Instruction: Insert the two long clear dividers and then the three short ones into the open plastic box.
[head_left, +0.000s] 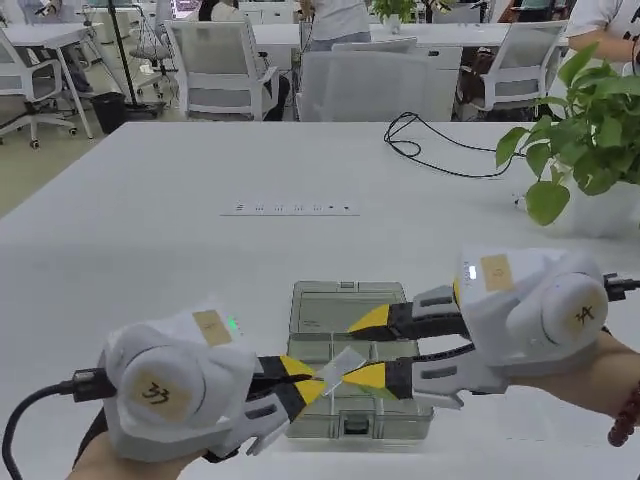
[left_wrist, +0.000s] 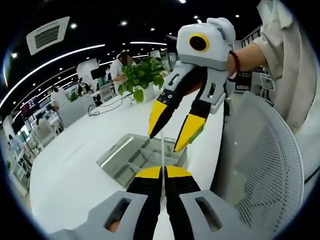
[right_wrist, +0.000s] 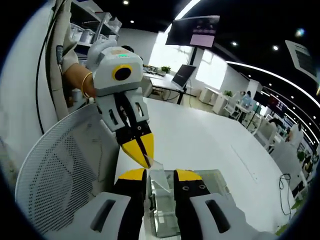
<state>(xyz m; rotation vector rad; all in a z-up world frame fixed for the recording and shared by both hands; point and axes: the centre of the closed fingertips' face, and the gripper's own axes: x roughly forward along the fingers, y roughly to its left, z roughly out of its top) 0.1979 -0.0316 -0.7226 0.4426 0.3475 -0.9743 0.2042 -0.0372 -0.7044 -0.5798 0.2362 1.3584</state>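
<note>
Left tool (head_left: 320, 384) has its jaws closed on a clear divider (head_left: 346, 362), just above the plastic box (head_left: 320, 300) on the white worktop (head_left: 200, 250); right tool (left_wrist: 163, 141) is open, its jaws either side of the divider

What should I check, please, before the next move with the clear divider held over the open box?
1. Left gripper grips the clear divider: ok, jaws shut on it.
2. Right gripper open at the divider: ok, jaws apart, one on each side of it.
3. Plastic box open and lying under both grippers: ok.
4. Divider lined up with its slot: cannot tell, the slots are too small to make out.
5. Long dividers seated in the box: cannot tell.
</note>
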